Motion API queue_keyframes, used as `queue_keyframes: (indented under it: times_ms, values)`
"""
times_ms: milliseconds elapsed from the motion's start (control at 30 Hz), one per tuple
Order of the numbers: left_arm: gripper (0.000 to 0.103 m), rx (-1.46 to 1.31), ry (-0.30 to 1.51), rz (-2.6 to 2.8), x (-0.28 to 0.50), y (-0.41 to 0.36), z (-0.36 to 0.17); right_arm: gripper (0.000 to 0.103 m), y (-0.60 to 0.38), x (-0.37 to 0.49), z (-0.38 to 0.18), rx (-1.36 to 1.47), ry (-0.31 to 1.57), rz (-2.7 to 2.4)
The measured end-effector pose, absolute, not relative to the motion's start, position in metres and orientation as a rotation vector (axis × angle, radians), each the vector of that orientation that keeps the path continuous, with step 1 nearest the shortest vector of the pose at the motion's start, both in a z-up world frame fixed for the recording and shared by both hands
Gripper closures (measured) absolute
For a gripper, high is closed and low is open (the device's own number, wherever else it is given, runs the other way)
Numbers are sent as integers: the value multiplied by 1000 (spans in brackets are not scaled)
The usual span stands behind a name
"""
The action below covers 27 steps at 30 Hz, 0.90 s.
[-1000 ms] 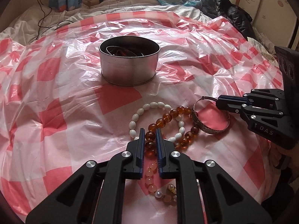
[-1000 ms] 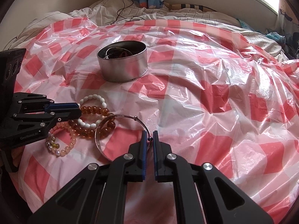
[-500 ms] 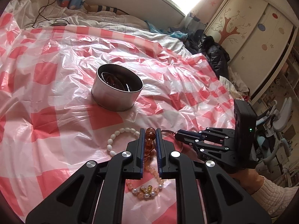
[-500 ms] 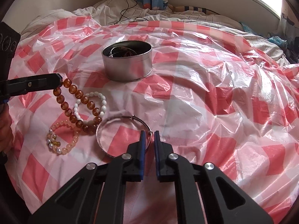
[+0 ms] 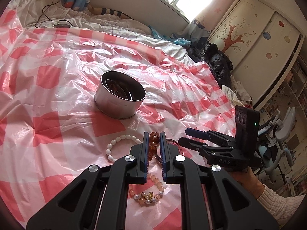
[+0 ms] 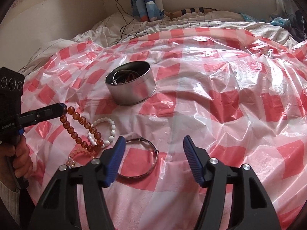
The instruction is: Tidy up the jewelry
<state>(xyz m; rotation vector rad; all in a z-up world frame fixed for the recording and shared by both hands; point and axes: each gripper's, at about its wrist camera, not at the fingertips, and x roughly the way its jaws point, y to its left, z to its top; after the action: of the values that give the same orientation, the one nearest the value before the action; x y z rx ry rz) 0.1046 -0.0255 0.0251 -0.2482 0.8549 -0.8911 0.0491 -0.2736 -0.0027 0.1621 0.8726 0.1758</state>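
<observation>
Amber bracelet (image 6: 82,129) pinched in left tool (image 5: 153,143) | right tool (image 6: 153,153) spread

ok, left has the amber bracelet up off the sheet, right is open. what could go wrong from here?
1. The left gripper pinches the amber bracelet by its top beads only; the loop's low end hangs at the white bracelet and may drag it.
2. The tin already holds jewelry, so the loop could catch its rim.
3. The right gripper is open above the silver bangle; on the slick plastic sheet it could slide away when pinched.
</observation>
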Motion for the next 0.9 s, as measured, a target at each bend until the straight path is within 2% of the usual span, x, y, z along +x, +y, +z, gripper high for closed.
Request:
queue_keyframes:
  times_ms: [133,267,333,367,467,567,900]
  values:
    - [93,-244,858,-884,106,-26,25,61,-256,48,-18,50,947,159]
    - [93,-235,859,-888,106,-27,25,62,-249,43,-20,4,958,145]
    - [93,-232,861,-891,106,-28,25,67,-252,42,-22,13,961,144]
    - [93,-230,861,-891,105,-29,25,83,-252,42,-22,7,958,145]
    - [93,-230,860,-891,105,-29,25,96,-245,37,-17,-46,927,150]
    - [93,-234,858,-888,104,-29,25,98,-230,28,-3,-111,841,173]
    - [93,-248,836,-902,105,-25,34,99,-238,15,37,-46,665,181]
